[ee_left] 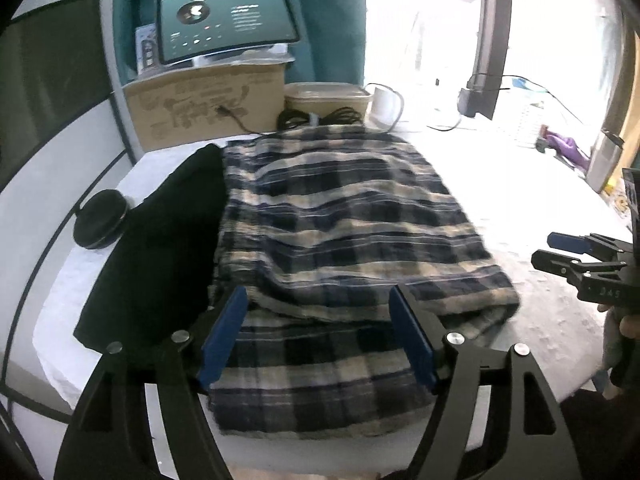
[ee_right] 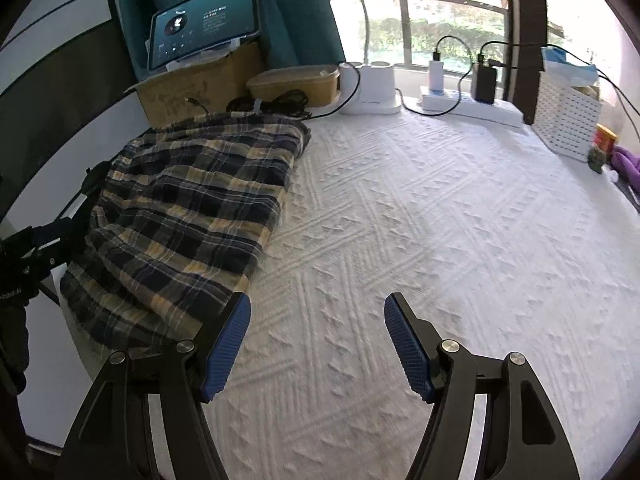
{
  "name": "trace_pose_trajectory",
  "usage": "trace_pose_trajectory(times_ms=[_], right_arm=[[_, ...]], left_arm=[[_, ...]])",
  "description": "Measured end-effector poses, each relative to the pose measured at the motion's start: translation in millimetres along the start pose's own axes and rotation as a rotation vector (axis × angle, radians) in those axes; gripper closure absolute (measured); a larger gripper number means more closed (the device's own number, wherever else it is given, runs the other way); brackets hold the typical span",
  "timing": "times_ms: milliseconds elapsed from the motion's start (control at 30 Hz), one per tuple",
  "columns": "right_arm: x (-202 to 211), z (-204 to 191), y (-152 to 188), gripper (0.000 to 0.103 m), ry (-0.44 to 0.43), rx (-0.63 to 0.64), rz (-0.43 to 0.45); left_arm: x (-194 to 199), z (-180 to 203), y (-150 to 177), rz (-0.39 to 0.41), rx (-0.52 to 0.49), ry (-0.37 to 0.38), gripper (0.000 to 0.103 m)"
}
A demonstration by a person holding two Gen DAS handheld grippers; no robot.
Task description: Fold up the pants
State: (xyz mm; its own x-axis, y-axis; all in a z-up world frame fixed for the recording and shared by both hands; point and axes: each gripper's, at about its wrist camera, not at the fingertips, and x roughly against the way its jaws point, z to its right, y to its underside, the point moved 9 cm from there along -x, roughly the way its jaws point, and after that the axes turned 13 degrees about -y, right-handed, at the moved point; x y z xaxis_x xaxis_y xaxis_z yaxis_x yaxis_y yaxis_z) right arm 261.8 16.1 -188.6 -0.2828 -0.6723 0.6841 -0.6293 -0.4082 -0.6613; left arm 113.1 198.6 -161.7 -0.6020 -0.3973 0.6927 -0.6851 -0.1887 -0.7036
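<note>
Our left gripper hangs with its blue pads spread wide and nothing pressed between them, poised just above the near edge of the plaid pants; our right gripper is equally spread and empty, over bare bedspread just right of the garment. The pants lie folded over on themselves, an upper layer doubled back so a lower layer shows at the near hem, bunched toward the left side of the white textured bedspread. We judge a fold has just been laid and the hands are clear of the cloth; the next move calls for both pairs of jaws to take an edge or corners of the stack and bring it over once more, keeping the layers square. A black garment lies touching the pants' left side, a round black case beyond it. At the back stand a cardboard box carrying a lit tablet, a lidded container, coiled cables, chargers on a power strip, and a bright window.
</note>
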Motion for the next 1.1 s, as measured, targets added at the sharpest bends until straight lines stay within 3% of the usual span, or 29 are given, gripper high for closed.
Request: trace_pose_trajectory(times_ms=[533, 833, 1100], right_arm=[[79, 32, 20, 0.032, 0.085, -0.047, 0.110], [129, 49, 31, 0.032, 0.156, -0.066, 0.181], [177, 54, 36, 0.032, 0.212, -0.068, 0.265]], left_arm=[[41, 68, -14, 0.081, -0.023, 0.092, 0.023], [60, 98, -22, 0.130, -0.041, 0.065, 0.022], [88, 122, -29, 0.184, -0.061, 0.088, 0.022]])
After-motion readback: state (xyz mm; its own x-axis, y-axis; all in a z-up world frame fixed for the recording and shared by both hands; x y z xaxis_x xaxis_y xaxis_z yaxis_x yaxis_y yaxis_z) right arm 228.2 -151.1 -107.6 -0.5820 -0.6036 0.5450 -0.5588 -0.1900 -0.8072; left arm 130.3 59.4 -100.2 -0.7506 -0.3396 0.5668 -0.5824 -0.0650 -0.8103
